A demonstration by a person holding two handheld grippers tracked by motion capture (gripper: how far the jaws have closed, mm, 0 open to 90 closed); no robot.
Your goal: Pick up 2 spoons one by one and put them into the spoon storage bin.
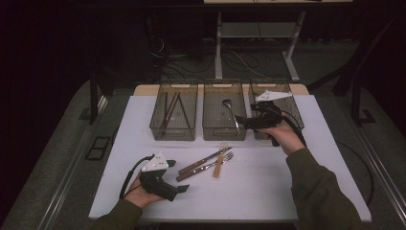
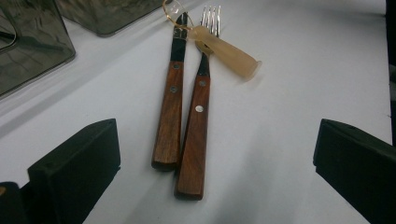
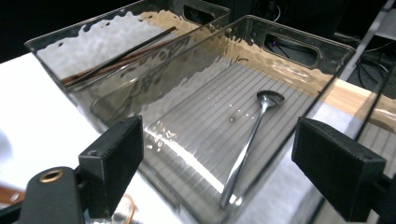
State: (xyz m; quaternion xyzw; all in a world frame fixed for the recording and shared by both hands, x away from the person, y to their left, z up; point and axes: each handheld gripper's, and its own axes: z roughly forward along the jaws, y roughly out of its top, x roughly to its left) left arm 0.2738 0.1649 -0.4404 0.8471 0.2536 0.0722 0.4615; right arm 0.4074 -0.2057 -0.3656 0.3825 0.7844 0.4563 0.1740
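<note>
Two black jaws of the left gripper [image 2: 210, 172] rise at the bottom of the left gripper view, spread wide with nothing between them, and they face the cutlery left on the white table [image 1: 268, 191]. Closest to them lie a wooden-handled knife [image 2: 170, 112] and a wooden-handled fork [image 2: 196, 140], side by side and touching along their handles, handle ends toward the jaws. Across their metal necks lies a short pale piece [image 2: 229, 53] with a thin gold ring at one end; what it is I cannot quite tell, perhaps a small spoon or opener.

Both handles look stiff, light and dry, with flat wooden sides that should give the pads good purchase. The best hold is probably across the middle of one handle, near its rivets; the steel necks and tines are thin and slick and would likely slip. Because the two handles touch, closing on one may drag the other, so the fork's free outer side seems the easier entry. The pale piece should slide off as either is lifted.

Farther off, the right gripper [image 1: 244, 122] hangs at the near wall of the middle bin [image 1: 224, 132], jaws wide apart and empty. A spoon [image 3: 250, 144] lies loose on that bin's ribbed floor. The left bin [image 1: 173, 132] holds chopsticks [image 1: 170, 110].
</note>
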